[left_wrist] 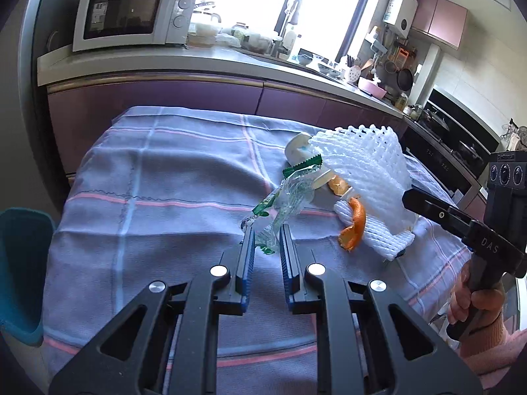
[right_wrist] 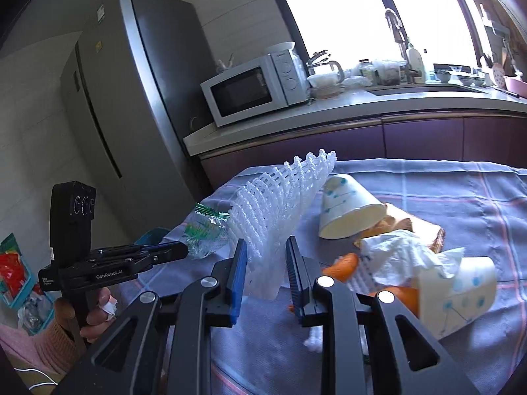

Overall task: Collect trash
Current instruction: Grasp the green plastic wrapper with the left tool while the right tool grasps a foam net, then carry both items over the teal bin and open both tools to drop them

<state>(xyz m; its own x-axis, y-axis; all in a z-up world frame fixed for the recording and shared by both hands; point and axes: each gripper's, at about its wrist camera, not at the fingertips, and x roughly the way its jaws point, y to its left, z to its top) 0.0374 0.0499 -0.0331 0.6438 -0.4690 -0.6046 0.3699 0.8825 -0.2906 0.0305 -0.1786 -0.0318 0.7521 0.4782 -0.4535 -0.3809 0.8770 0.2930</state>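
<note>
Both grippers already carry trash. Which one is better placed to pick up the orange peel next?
Probably neither until one unloads. The left gripper holds the clear wrapper, the right gripper the foam net. The orange peel lies nearer the right.

Your right gripper (left_wrist: 408, 197) carried the letters "DAS" on its body; your left gripper (right_wrist: 184, 249) bore "GenRobot.AI" on its side, beside smaller print too tiny to read.

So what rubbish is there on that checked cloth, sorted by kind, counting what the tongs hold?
Paper cups: 2
White foam fruit nets: 2, one in the right tongs, one lying flat
Clear-and-green plastic wrappers: 1, in the left tongs
Orange peel pieces: at least 2
Crumpled tissue: 1
Total: at least 8
</note>
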